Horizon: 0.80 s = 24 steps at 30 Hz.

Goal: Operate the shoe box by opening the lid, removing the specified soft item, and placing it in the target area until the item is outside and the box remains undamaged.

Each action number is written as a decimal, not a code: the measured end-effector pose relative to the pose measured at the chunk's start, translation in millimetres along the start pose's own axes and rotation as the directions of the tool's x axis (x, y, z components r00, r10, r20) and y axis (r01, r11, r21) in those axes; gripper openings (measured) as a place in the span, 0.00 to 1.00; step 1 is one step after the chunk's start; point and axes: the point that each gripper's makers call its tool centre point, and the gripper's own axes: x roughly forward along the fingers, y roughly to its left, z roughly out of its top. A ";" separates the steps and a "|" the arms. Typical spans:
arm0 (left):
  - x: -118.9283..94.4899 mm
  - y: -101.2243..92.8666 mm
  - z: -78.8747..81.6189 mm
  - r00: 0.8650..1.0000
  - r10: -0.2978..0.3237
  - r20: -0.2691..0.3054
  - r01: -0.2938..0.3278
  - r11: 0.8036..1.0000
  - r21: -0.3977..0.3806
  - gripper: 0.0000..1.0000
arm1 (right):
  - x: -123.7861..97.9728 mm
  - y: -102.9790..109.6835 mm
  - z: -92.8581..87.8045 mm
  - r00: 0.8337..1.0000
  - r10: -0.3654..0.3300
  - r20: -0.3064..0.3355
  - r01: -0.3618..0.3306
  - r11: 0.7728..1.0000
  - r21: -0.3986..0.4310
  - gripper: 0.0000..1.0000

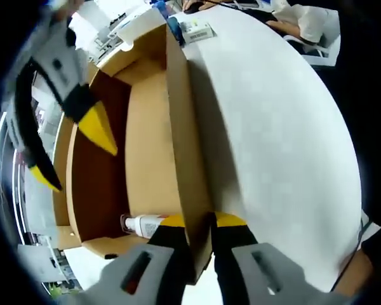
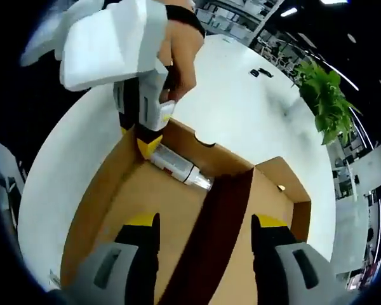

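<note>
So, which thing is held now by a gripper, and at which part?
The left gripper clamps the side wall of the cardboard box at its top edge. The right gripper is open above the box, holding nothing.

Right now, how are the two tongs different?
The left tongs are shut, pinching the side wall of the open brown cardboard shoe box; the right tongs are open, holding nothing. The left ones sit at the box's edge; the right ones hover over its inside. Both have yellow tips on black fingers.
</note>
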 end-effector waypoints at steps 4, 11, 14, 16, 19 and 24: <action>0.4 0.6 0.3 1.000 0.004 -0.004 -0.004 1.000 0.003 0.10 | 14.6 -4.2 7.9 1.000 0.023 0.003 -0.023 0.999 -0.031 0.63; 0.3 1.2 0.7 1.000 0.004 -0.004 -0.004 1.000 0.004 0.10 | 17.5 -10.3 14.3 1.000 0.014 -0.020 -0.015 0.998 -0.053 0.63; 0.1 1.7 1.1 1.000 0.004 -0.004 -0.004 1.000 0.008 0.10 | 21.9 -5.3 23.4 0.998 0.047 -0.045 -0.052 0.993 -0.106 0.50; 0.0 2.3 1.3 1.000 0.003 -0.001 -0.003 1.000 0.008 0.10 | 13.0 -0.6 34.0 0.998 0.061 -0.026 -0.064 0.989 -0.130 0.51; 0.1 2.8 1.1 1.000 0.002 -0.002 -0.002 1.000 0.007 0.10 | 8.8 14.2 44.1 0.993 0.121 0.006 -0.120 0.984 -0.130 0.51; 0.4 3.6 1.0 1.000 0.001 -0.001 -0.001 1.000 0.009 0.10 | 35.0 22.4 30.3 0.981 0.168 -0.099 -0.184 0.964 -0.194 0.51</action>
